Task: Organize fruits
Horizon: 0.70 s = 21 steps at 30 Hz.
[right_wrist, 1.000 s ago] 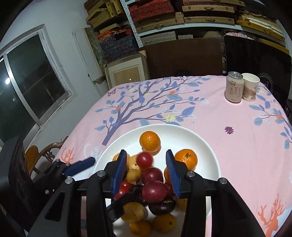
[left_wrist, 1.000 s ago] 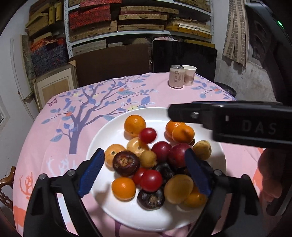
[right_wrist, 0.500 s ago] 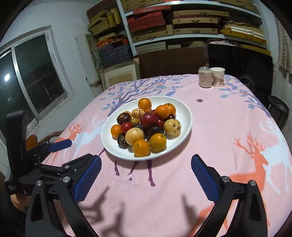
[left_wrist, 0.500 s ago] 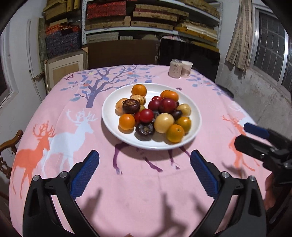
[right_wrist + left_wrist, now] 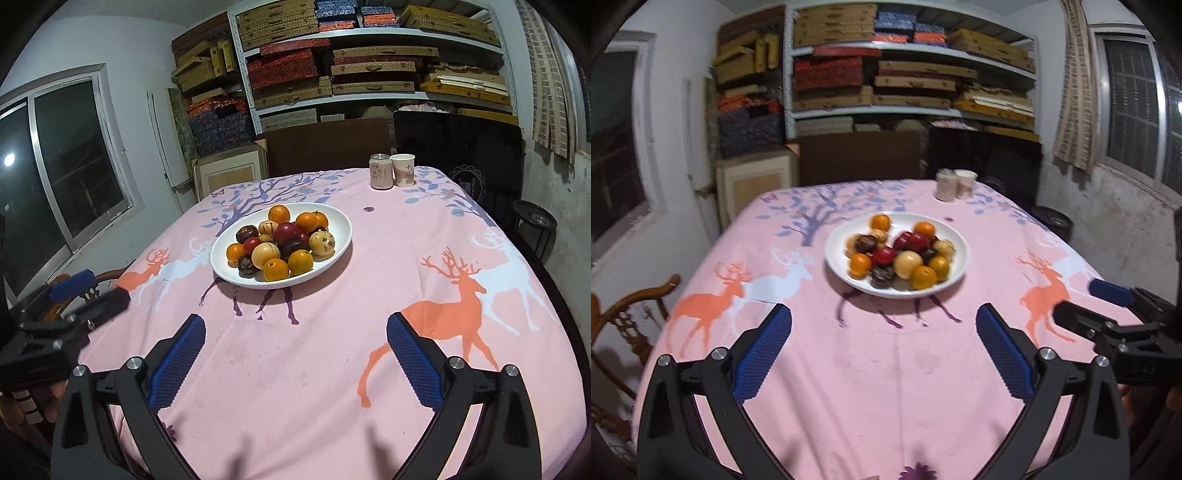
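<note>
Here, I am holding my left tongs [image 5: 882, 332] with the jaws spread wide, nothing lying between the blue pads [image 5: 764, 347]; the jaws have just been opening. My right tongs [image 5: 295, 339] are likewise gaping fully, their jaws having just been opening too, and only bare cloth is showing between them. Both pairs are hovering over the near part of the table and pointing down toward its middle. In the left wrist view the right tongs are appearing at the right edge; in the right wrist view the left tongs are appearing at the left edge, with part of my hand [image 5: 22, 406] gripping the handle.

Beyond the tips, the pink tablecloth [image 5: 332, 369], printed with deer and a tree, is covering the table. The white plate [image 5: 332, 218] is sitting near the middle of the cloth, well apart from both tongs. The fruits [image 5: 280, 243] are lying heaped on it: oranges, red ones, dark purple ones and pale yellow ones, touching one another. Farther back, a can [image 5: 380, 171] and a paper cup [image 5: 403, 170] are standing upright, just beside each other, near the far edge. Behind the table, shelves [image 5: 369, 55] are carrying stacked boxes, and a wooden chair [image 5: 631, 314] is standing at the left side.
</note>
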Available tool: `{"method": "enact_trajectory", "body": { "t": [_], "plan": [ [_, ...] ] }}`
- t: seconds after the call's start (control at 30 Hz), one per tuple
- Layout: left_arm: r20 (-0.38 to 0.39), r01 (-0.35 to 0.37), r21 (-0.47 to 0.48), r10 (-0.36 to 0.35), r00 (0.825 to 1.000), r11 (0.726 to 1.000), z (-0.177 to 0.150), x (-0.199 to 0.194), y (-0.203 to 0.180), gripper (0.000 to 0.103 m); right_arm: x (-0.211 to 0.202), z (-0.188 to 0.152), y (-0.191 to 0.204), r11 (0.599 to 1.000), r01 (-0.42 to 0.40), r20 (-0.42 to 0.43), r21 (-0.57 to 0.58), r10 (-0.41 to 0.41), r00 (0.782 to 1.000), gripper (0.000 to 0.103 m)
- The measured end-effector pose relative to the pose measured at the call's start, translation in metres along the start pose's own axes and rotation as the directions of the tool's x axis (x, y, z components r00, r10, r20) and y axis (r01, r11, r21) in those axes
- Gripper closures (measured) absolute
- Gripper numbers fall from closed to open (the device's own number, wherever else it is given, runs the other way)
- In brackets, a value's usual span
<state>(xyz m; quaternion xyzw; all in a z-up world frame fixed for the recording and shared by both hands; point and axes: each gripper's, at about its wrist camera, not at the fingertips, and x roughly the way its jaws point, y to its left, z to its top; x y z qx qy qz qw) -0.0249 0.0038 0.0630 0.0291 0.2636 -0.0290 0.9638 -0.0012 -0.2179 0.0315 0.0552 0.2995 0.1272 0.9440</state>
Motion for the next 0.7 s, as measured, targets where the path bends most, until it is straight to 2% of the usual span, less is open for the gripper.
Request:
{"method": "enact_trajectory", "body": {
  "t": [0.07, 0.23, 0.37, 0.57, 0.7],
  "plan": [
    [0.009, -0.048, -0.006, 0.048, 0.999, 0.999, 0.002, -0.005, 0.002, 0.005, -0.004, 0.0, 0.002, 1.0, -0.008, 0.002, -0.001, 0.008, 1.0, 0.004],
    [0.021, -0.087, -0.021, 0.087, 0.996, 0.996, 0.002, -0.009, 0.006, 0.005, -0.011, -0.002, 0.002, 1.0, -0.004, 0.034, -0.003, 0.004, 0.999, 0.004],
    [0.038, -0.087, 0.001, 0.087, 0.995, 0.996, 0.001, -0.011, 0.001, 0.005, -0.009, -0.004, -0.004, 1.0, -0.009, 0.014, 0.027, 0.008, 1.0, 0.004],
    [-0.024, -0.069, 0.004, 0.069, 0.997, 0.998, -0.002, 0.006, -0.001, 0.005, -0.008, -0.008, -0.006, 1.0, -0.012, 0.008, 0.028, 0.012, 1.0, 0.004],
    [-0.039, -0.077, 0.002, 0.077, 0.996, 0.997, -0.004, 0.013, 0.0, 0.005, -0.006, -0.01, -0.007, 1.0, -0.01, 0.007, 0.025, 0.01, 1.0, 0.004]
  ]
}}
